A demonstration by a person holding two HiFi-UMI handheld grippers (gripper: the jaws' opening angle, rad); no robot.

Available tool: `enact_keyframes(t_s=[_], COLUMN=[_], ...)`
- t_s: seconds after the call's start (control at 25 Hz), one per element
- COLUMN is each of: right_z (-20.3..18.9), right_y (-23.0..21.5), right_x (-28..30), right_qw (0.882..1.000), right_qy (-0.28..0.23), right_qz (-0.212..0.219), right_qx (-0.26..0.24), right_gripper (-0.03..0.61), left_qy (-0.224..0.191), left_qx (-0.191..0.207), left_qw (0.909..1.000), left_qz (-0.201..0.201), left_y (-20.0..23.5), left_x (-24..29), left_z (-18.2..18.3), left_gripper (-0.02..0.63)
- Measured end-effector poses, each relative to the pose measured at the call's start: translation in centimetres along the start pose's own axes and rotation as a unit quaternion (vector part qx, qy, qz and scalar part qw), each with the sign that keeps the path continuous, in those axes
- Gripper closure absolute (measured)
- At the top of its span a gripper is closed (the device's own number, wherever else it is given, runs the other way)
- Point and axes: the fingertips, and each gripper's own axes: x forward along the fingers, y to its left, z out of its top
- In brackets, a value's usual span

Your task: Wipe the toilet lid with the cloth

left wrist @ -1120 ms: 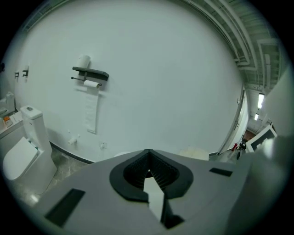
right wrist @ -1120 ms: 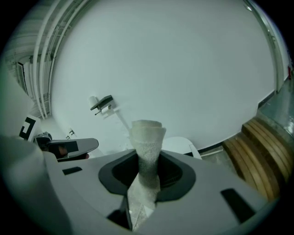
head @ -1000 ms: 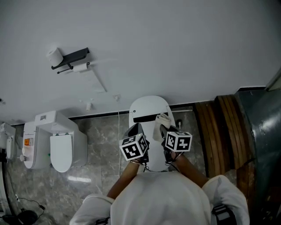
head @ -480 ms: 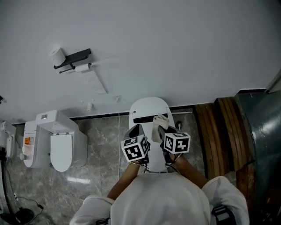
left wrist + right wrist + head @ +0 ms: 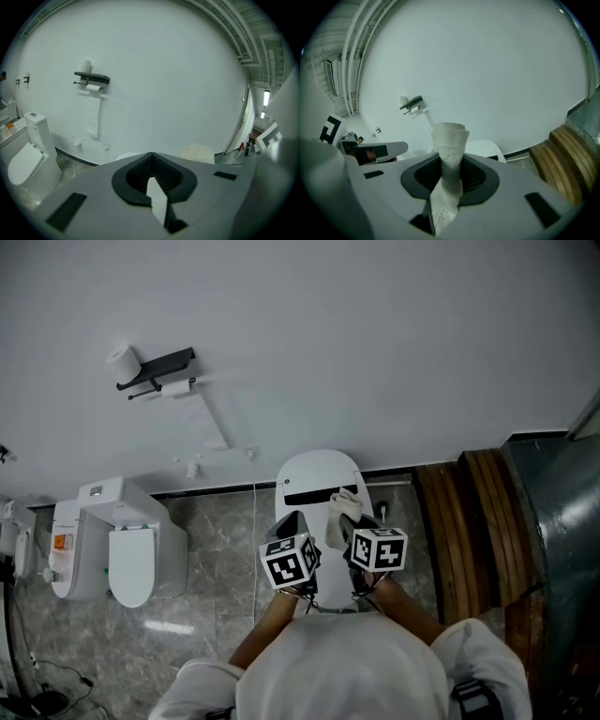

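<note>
The white toilet lid (image 5: pixel 319 472) lies closed below me against the wall, with a black slot across it. In the head view my right gripper (image 5: pixel 345 521) hovers over the lid's right half. It is shut on a folded white cloth (image 5: pixel 341 510). In the right gripper view the cloth (image 5: pixel 449 149) stands up between the jaws, with the lid (image 5: pixel 486 148) behind it. My left gripper (image 5: pixel 292 521) hangs over the lid's left half, shut with nothing in it. In its own view the left gripper (image 5: pixel 153 175) has its jaws together, and the cloth (image 5: pixel 198 152) shows to the right.
A second white toilet (image 5: pixel 129 557) stands to the left on the grey marble floor (image 5: pixel 220 549). A black paper holder (image 5: pixel 157 366) with rolls hangs on the white wall. Brown wooden slats (image 5: pixel 469 521) and a dark metal panel (image 5: pixel 562 521) close off the right side.
</note>
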Motion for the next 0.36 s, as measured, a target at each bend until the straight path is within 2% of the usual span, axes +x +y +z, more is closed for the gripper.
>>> enact_keyframes(t_s=[0.36], right_z=[0.52], right_y=[-0.50], right_x=[-0.21], right_qw=[1.000], right_qy=[-0.012], right_qz=[-0.003], right_qx=[0.006], right_gripper=[0.480], left_qy=[0.002], left_qx=[-0.006], left_qw=[0.9999], left_qz=[0.009], left_y=[0.41], left_x=[-0.02], left_z=[-0.33], left_gripper=[0.600])
